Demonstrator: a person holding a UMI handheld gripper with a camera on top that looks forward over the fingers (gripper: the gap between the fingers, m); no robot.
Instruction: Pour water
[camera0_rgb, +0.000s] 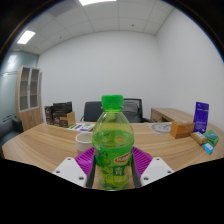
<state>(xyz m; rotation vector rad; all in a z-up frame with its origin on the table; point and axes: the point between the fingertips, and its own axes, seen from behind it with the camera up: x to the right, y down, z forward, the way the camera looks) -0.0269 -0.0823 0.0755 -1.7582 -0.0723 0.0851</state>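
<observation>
A: What is the gripper (112, 172) doing?

B: Its two fingers, with their purple pads (86, 157), are closed narrow against either side of a green translucent plastic bottle with a green screw cap and a green label (113, 140). Both pads appear to press on it, so I judge it gripped.

A: Is the bottle tilted?

B: No, it stands upright between the fingers, over the near edge of the long light wooden table (50, 145). Its base is hidden, so I cannot tell whether it rests on the table or is lifted.

A: Where would the water go?

B: Just left of the bottle and a little farther off stands a small white cup (84, 140). That looks like the likely target.

A: So how far along is the job?

B: Early, I'd say. The grasp seems done, but the cap looks to be on and nothing is being poured. What is left, as I judge it: opening the bottle, carrying it to the cup and tipping it.

A: Anything else nearby?

B: A blue upright box (202, 115) at the far right.
</observation>
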